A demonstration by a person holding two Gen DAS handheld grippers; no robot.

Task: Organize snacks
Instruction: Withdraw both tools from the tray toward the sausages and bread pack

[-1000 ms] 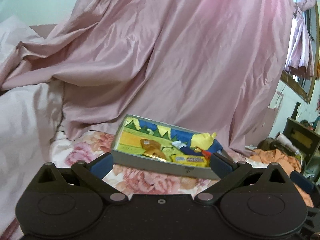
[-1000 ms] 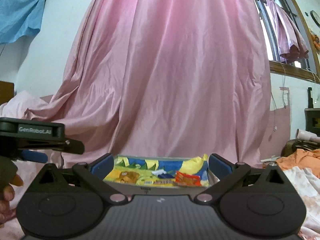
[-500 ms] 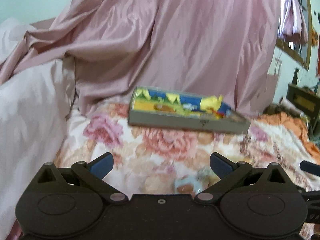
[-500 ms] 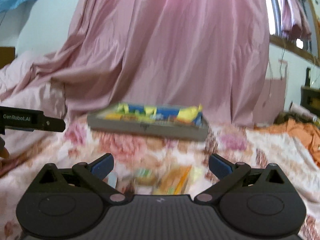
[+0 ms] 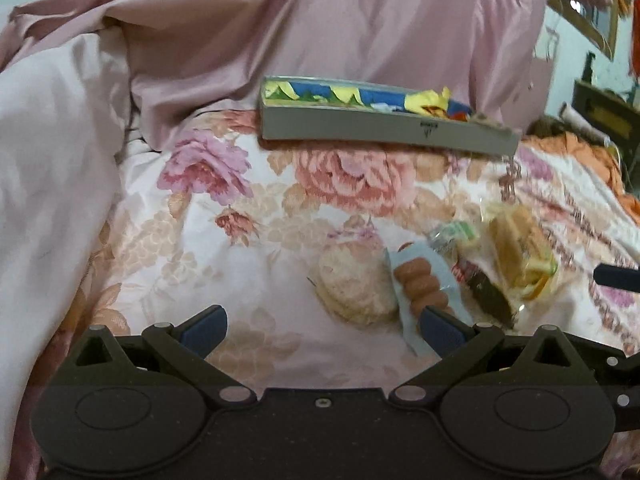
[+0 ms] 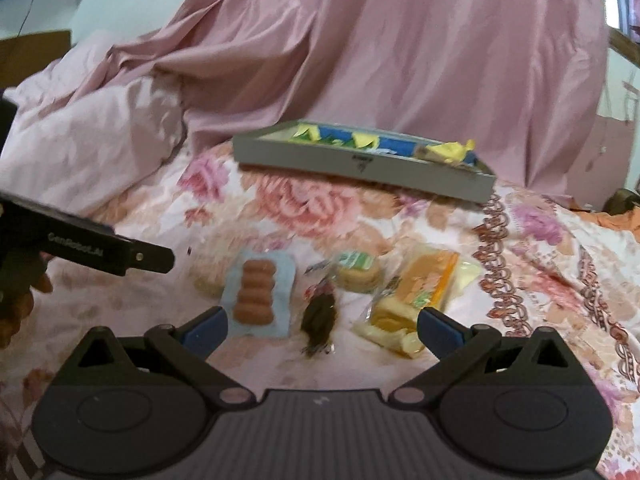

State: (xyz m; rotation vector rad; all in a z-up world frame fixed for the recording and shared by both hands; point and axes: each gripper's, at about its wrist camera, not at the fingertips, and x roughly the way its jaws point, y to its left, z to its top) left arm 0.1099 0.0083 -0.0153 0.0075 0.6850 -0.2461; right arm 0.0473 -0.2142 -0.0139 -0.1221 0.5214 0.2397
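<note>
Both views have tipped down since a second ago: then they showed only the grey shallow rectangular tray (image 6: 362,164) with its bright paper lining. Now the loose snacks on the floral quilted bedspread (image 5: 240,216) in front of it show too. My read: a drop-off is done and the next pick is being lined up.

Left to right, right wrist view:
- left gripper (image 5: 322,326): fingers spread wide, nothing between them, hovering above a pale round cracker-like disc in clear film (image 5: 354,290).
- pale blue flat packet with a stack of brown rings printed on it (image 6: 258,294), soft film, lying flat.
- small dark crinkled wrapper with twisted ends (image 6: 320,318), between the right gripper's (image 6: 322,328) spread, empty fingers.
- small round biscuit pack with green label (image 6: 356,268), just behind the dark one.
- orange and yellow cellophane cake packet (image 6: 416,300), puffy, glossy, likely slippery.

Tray is well apart from these, further back against the pink satin drape (image 6: 400,48); a few wrappers already in it.
</note>
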